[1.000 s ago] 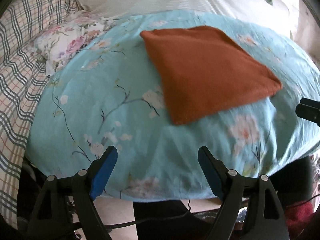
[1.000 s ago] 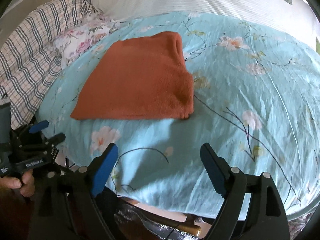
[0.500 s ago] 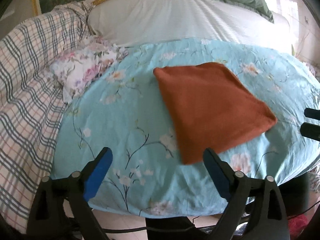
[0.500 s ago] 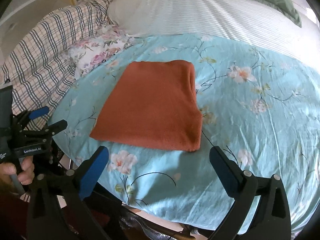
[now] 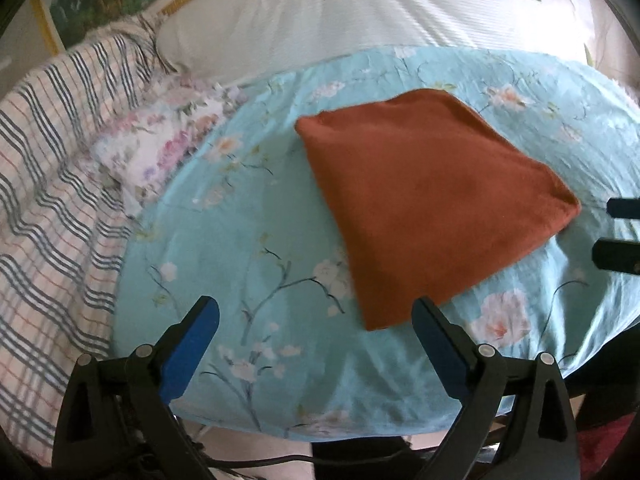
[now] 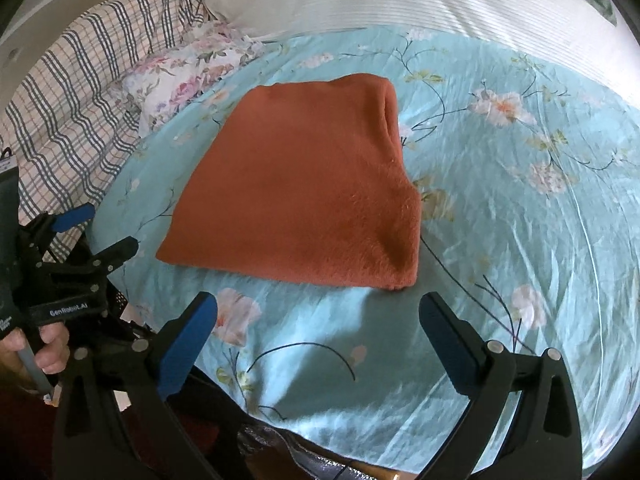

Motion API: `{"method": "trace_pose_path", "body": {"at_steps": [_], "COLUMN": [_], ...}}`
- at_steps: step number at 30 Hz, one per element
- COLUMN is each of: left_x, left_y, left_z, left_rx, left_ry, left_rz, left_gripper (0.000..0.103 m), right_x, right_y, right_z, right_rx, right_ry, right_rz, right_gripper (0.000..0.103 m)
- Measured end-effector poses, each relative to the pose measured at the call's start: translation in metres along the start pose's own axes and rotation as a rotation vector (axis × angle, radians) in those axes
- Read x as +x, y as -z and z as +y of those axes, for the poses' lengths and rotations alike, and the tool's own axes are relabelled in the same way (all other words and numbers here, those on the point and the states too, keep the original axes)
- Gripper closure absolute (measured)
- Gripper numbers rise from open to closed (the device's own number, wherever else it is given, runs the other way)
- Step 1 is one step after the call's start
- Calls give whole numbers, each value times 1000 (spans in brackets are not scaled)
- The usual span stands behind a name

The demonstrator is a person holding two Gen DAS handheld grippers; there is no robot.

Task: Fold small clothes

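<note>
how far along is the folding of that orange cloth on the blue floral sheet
Done, by the look of it: the orange cloth lies flat as a neat folded rectangle on the floral sheet, doubled edge on its right. In hand: nothing; the left gripper and right gripper are both open and off the cloth. Left: perhaps one more fold or setting it aside; no other garment shows.

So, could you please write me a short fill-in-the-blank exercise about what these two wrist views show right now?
1. The folded cloth lying on the floral sheet is ____ in colour.
2. The left gripper has its jaws ____, holding nothing.
3. The right gripper touches the cloth with ____ of its fingers.
4. Beside the floral sheet, toward the left gripper's side, lies a ____ blanket with dark stripes.

Missing words: orange; open; neither; plaid
</note>
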State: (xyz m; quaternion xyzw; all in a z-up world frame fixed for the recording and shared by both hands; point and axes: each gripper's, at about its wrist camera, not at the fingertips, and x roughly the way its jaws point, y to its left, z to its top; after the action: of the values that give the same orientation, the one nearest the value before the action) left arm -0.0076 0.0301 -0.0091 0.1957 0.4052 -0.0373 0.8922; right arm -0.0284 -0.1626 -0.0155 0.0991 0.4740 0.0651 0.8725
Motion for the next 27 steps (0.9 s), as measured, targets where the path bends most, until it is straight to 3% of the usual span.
{"method": "trace_pose_path", "body": {"at_steps": [11,17,27], "left_x": [28,32,30], "left_y": [-24,-35,-40], "left_z": [19,19,19], "left_rx": [-110,-120,-150], "left_ry": [45,34,87], "left_rz": [42,40,41], "left_gripper": [5,5,5], "right_x": [13,18,22], "right_y": [-31,-48,-59], "right_z": [-1,-2,4], "right_rx": [-47,-62,-76], "right_ry": [10,12,2], "right_rz": [3,-3,0], "right_gripper": [2,2,2]}}
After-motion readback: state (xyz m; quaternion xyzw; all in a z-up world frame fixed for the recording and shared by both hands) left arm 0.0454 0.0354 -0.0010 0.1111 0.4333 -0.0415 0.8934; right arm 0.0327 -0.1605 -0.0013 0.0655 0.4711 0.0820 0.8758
